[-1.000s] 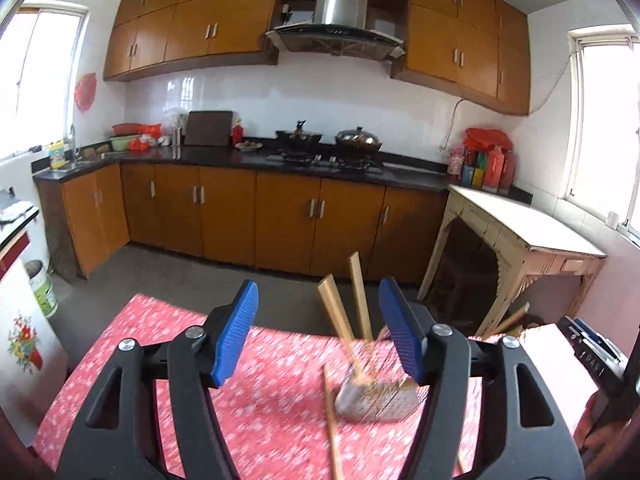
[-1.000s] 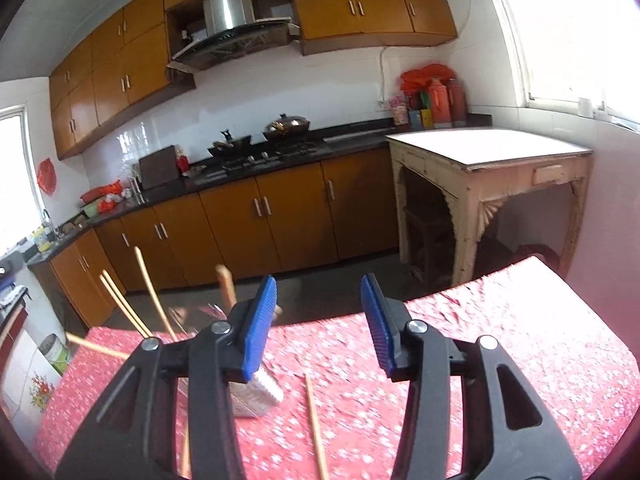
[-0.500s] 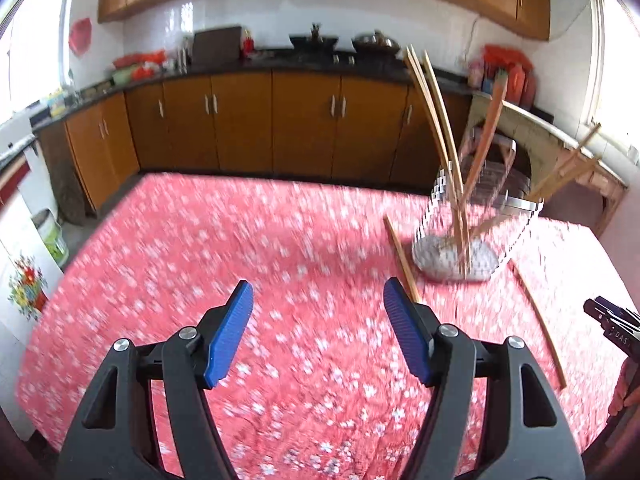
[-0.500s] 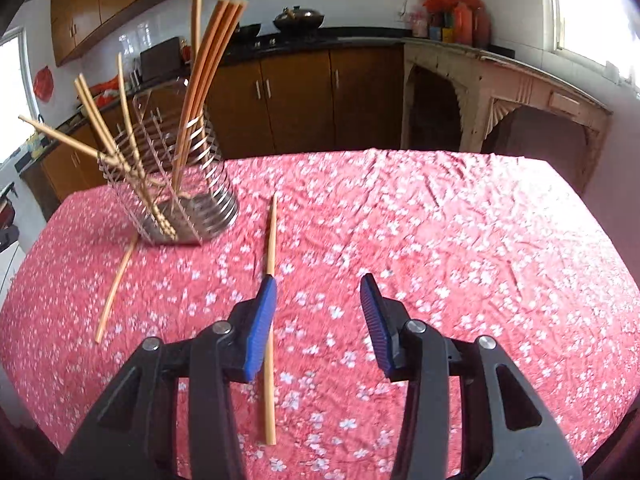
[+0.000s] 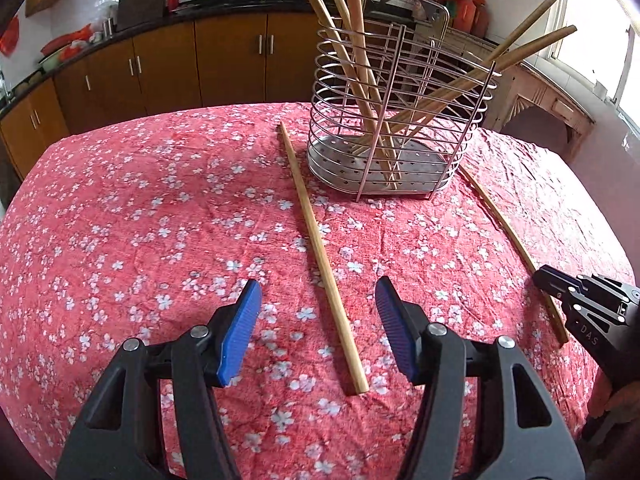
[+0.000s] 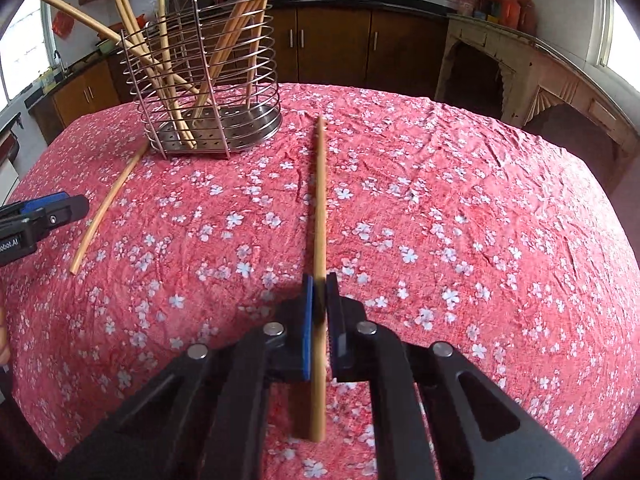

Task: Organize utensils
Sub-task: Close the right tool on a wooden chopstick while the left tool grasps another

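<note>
A wire utensil basket stands on the red floral tablecloth and holds several wooden chopsticks. My left gripper is open, its jaws on either side of a loose chopstick that lies on the cloth. My right gripper is shut on another chopstick, near its close end; the far end points toward the basket. That chopstick shows in the left wrist view to the right of the basket. The left one shows in the right wrist view.
The table is covered by the red cloth and drops off at the near and side edges. Brown kitchen cabinets run behind it. A pale wooden side table stands at the right.
Both grippers dropped down close to the table. The right gripper closed on the chopstick beside the basket. The left gripper came down over the other chopstick, still open.
</note>
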`<state>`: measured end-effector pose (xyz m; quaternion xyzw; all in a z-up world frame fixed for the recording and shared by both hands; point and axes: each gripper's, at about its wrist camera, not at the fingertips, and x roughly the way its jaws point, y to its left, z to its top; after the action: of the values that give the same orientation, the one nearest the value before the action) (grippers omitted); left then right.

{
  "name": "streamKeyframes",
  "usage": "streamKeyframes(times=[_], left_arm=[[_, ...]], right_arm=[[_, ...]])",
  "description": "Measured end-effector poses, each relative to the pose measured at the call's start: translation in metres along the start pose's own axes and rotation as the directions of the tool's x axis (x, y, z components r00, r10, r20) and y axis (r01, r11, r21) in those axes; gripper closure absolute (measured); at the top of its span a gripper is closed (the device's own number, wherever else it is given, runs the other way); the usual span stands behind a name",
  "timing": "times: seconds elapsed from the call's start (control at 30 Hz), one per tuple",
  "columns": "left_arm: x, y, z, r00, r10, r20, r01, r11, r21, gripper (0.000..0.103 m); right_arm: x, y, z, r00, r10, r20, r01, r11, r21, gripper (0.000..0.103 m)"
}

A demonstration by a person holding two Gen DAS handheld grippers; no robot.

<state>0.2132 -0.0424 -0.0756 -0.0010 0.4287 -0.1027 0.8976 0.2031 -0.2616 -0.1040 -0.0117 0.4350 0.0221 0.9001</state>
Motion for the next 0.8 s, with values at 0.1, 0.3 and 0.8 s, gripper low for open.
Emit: streamKeyframes(times=[0.1, 0.3, 0.8], left_arm=[[0.014, -0.005, 0.003, 0.999, 0.012, -0.032, -0.012, 1.0, -0.002, 0.056], [0.026, -0.005, 0.008, 0.994, 0.094, -0.05, -0.094, 0.996, -0.005, 0.093], [0.017, 0.099, 0.019, 0.995, 0.09, -0.035, -0.094, 0.985, -0.142, 0.095]], right_arm=[[0.006, -0.02, 0.008, 1.0, -0.023, 0.006, 0.023, 0.996, 0.089, 0.096], [0.013, -0.04, 0.019, 1.0, -0.009, 0.015, 0.006, 0.986, 0.164, 0.095], [0.028, -0.071, 0.032, 0.997, -0.068, 0.022, 0.063, 0.98, 0.191, 0.095]])
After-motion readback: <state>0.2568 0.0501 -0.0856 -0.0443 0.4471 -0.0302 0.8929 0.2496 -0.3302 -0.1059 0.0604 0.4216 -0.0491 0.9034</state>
